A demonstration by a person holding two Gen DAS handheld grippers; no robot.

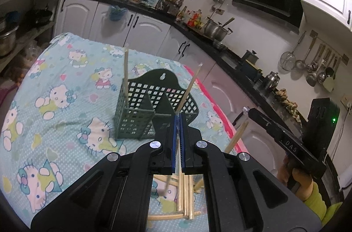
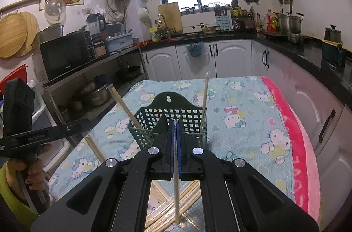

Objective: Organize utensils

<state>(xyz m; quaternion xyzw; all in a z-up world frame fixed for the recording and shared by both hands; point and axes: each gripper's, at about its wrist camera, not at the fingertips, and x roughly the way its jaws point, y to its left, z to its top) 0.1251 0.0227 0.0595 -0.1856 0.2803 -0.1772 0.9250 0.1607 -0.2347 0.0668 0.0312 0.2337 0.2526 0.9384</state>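
A dark green mesh utensil basket (image 1: 140,115) (image 2: 169,120) stands on the cloth-covered table. Two wooden chopsticks stand in it, one at its left side (image 1: 125,69) (image 2: 125,106) and one at its right (image 1: 189,87) (image 2: 204,100). My left gripper (image 1: 179,122) (image 2: 85,122) is shut on a chopstick (image 1: 180,183) (image 2: 94,148), just in front of the basket. My right gripper (image 2: 175,124) (image 1: 250,110) is shut on another chopstick (image 2: 176,177) (image 1: 238,135), also close before the basket. A loose pile of chopsticks (image 1: 187,207) (image 2: 162,199) lies on the cloth beneath both grippers.
The table wears a light blue cartoon-cat cloth (image 1: 66,100) (image 2: 242,113) with a pink blanket (image 2: 292,144) along its right edge. White cabinets under a black counter (image 2: 286,45) surround it. A shelf with a microwave (image 2: 63,56) and pots stands on the left.
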